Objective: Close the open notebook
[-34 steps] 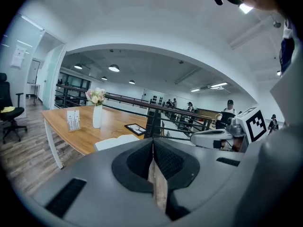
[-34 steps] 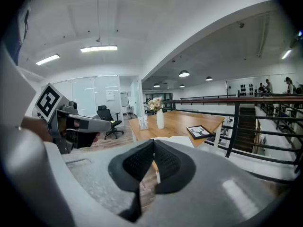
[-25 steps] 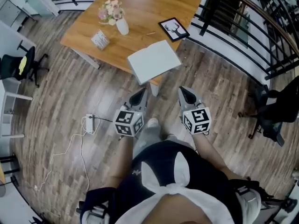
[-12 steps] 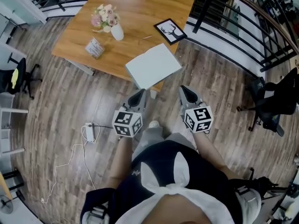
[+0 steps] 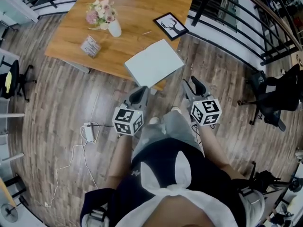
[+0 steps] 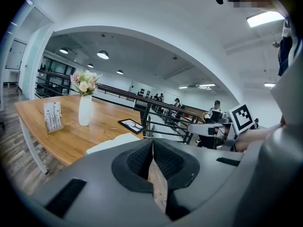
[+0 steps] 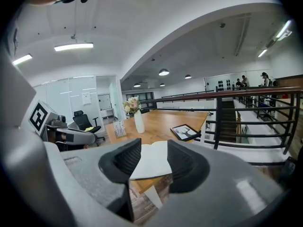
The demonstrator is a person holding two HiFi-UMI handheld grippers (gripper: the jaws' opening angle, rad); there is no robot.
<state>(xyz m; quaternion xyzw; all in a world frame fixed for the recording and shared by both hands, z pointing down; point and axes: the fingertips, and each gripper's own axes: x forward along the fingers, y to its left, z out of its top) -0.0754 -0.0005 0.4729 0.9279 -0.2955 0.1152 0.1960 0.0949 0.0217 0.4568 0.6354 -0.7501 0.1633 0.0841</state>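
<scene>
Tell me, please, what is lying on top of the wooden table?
On the table sit an open notebook at the near corner, a framed deer picture, a white vase of flowers and a small printed card. Whatever lies beneath the notebook is covered.

Head view, clock positions from table centre. Wooden table (image 5: 137, 8), set at an angle on the plank floor (image 5: 57, 103).
- 5 o'clock: notebook (image 5: 154, 63), lying open with white pages up, at the near corner, its edge reaching the table edge.
- 9 o'clock: white vase (image 5: 114, 29) with flowers, upright.
- 8 o'clock: small printed card (image 5: 90, 46), near the vase.
- 3 o'clock: framed picture (image 5: 170, 25), flat, at the table edge.
- Thin stick-like item (image 5: 146, 32) between vase and frame, too small to identify.
</scene>
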